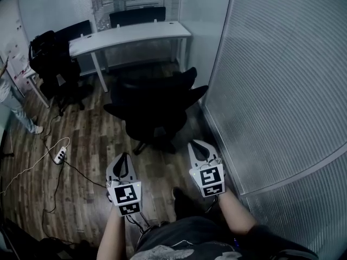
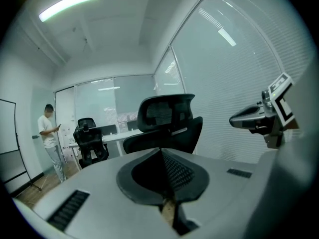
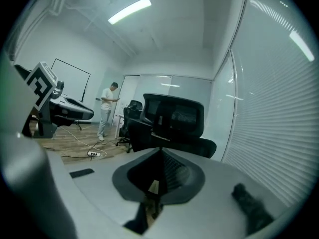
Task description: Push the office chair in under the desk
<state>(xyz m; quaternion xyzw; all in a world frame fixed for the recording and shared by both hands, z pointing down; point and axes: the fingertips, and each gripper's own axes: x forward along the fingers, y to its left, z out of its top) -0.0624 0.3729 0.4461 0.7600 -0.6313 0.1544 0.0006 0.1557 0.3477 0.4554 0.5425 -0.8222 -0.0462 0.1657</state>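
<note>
A black office chair (image 1: 157, 107) stands on the wood floor, pulled out from the white desk (image 1: 130, 36), its back toward me. Both gripper views face its backrest (image 2: 167, 117) (image 3: 174, 117) from a short distance. My left gripper (image 1: 123, 161) and right gripper (image 1: 199, 147) hover side by side just short of the chair, each shut with nothing between the jaws. Neither touches the chair. From the left gripper view the right gripper (image 2: 256, 117) shows at the right; from the right gripper view the left gripper (image 3: 70, 111) shows at the left.
A second black chair (image 1: 54, 58) stands at the desk's left end. A person (image 1: 13, 99) stands at the far left by a whiteboard. A power strip (image 1: 59, 155) and cables lie on the floor at left. A glass wall with blinds (image 1: 271, 91) runs close along the right.
</note>
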